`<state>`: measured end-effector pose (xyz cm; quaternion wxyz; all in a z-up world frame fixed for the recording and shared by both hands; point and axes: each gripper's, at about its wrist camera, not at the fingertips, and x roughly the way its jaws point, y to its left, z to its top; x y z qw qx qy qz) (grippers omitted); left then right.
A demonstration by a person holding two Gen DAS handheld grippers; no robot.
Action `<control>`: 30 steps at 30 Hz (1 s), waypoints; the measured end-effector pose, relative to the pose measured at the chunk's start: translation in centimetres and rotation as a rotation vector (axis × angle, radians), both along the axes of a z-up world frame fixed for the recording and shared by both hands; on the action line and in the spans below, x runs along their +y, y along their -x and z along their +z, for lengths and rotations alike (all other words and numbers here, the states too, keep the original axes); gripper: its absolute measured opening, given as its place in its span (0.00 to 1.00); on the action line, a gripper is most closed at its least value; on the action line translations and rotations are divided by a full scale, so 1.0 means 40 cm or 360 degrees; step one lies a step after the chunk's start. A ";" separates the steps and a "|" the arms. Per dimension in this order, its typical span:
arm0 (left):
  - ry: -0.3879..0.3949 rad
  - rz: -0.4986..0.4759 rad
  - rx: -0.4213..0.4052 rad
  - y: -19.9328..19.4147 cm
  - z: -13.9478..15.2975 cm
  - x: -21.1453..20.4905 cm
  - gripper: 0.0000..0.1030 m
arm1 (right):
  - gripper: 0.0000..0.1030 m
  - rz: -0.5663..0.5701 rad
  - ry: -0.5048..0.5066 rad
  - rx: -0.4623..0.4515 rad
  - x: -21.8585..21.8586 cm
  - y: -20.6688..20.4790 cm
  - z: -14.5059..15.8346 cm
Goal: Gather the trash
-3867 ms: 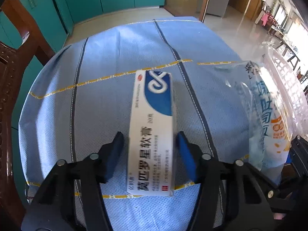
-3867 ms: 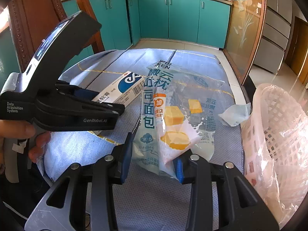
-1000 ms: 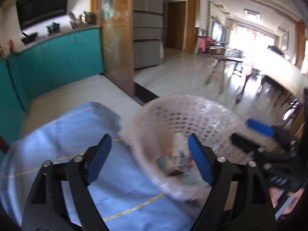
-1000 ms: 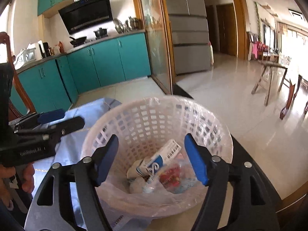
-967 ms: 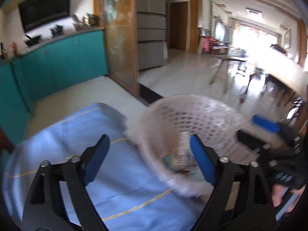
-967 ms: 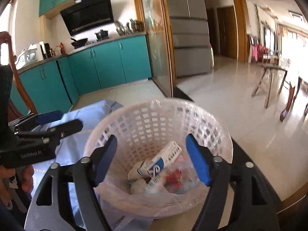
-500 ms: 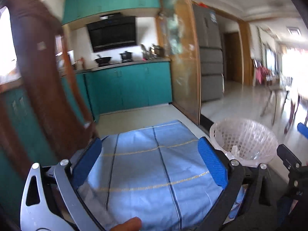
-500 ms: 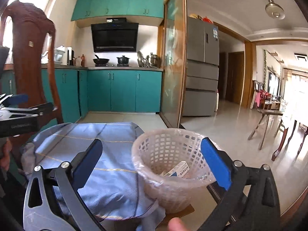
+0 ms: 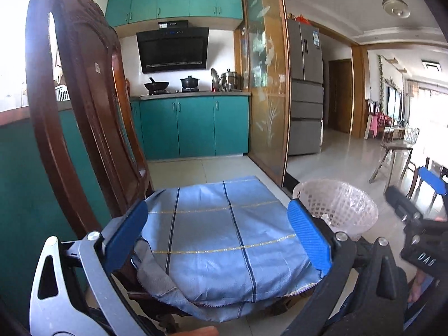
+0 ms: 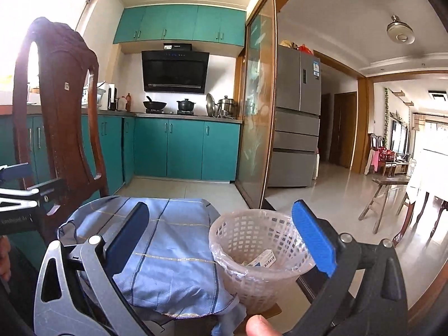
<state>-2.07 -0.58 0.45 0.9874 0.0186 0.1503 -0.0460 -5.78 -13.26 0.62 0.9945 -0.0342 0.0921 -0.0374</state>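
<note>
Both claws are spread wide and nothing is gripped: the left claw (image 9: pixel 218 232) is held over the blue cloth (image 9: pixel 224 240), the right claw (image 10: pixel 221 238) near the white basket (image 10: pixel 246 240). A white-and-blue box (image 10: pixel 264 259) is seen lying tilted inside the basket, its long axis angled toward far right.

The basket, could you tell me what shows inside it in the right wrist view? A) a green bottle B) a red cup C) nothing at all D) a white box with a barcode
D: inside the basket, a white box with a barcode lies against its lined wall.
</note>
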 end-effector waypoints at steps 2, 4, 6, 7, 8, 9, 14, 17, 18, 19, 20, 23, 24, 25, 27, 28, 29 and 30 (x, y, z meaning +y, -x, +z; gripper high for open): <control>0.0012 -0.0002 -0.0012 0.009 0.008 0.004 0.97 | 0.97 0.0002 0.0007 0.0002 0.005 0.001 0.001; 0.0010 -0.0001 -0.0021 0.017 0.012 0.008 0.97 | 0.97 0.0000 0.0014 0.0005 0.007 0.004 -0.001; 0.0016 -0.0004 -0.0022 0.025 0.014 0.012 0.97 | 0.97 0.0000 0.0018 0.0010 0.013 0.003 -0.001; 0.0018 -0.0007 -0.0023 0.027 0.016 0.013 0.97 | 0.97 -0.0001 0.0020 0.0012 0.014 0.003 -0.001; 0.0019 -0.0008 -0.0024 0.029 0.016 0.015 0.97 | 0.97 -0.0001 0.0020 0.0014 0.016 0.004 0.000; 0.0020 -0.0009 -0.0025 0.032 0.016 0.017 0.97 | 0.97 0.0000 0.0019 0.0014 0.015 0.002 0.001; 0.0027 -0.0010 -0.0025 0.035 0.023 0.024 0.97 | 0.97 0.0009 0.0008 0.0020 0.017 0.001 0.000; 0.0031 -0.0011 -0.0018 0.029 0.021 0.025 0.97 | 0.97 0.0006 0.0014 0.0020 0.017 0.001 0.001; 0.0031 -0.0012 -0.0018 0.029 0.022 0.025 0.97 | 0.97 0.0007 0.0014 0.0020 0.018 0.001 0.000; 0.0031 -0.0014 -0.0018 0.028 0.021 0.025 0.97 | 0.97 0.0007 0.0014 0.0021 0.018 0.001 0.000; 0.0030 -0.0015 -0.0019 0.028 0.021 0.025 0.97 | 0.97 0.0006 0.0013 0.0022 0.018 0.001 0.000; 0.0027 -0.0018 -0.0021 0.027 0.021 0.024 0.97 | 0.97 0.0006 0.0012 0.0020 0.017 0.002 0.001; 0.0027 -0.0021 -0.0021 0.027 0.022 0.024 0.97 | 0.97 0.0006 0.0012 0.0021 0.016 0.002 0.001; 0.0027 -0.0023 -0.0022 0.027 0.022 0.025 0.97 | 0.97 0.0006 0.0012 0.0021 0.016 0.002 0.001; 0.0025 -0.0024 -0.0020 0.026 0.022 0.024 0.97 | 0.97 0.0006 0.0013 0.0022 0.016 0.002 0.001; 0.0026 -0.0024 -0.0019 0.026 0.022 0.024 0.97 | 0.97 0.0007 0.0013 0.0022 0.015 0.002 0.001; 0.0029 -0.0025 -0.0018 0.027 0.021 0.024 0.97 | 0.97 0.0007 0.0013 0.0023 0.016 0.002 0.001; 0.0031 -0.0025 -0.0018 0.027 0.021 0.025 0.97 | 0.97 0.0007 0.0013 0.0023 0.015 0.002 0.001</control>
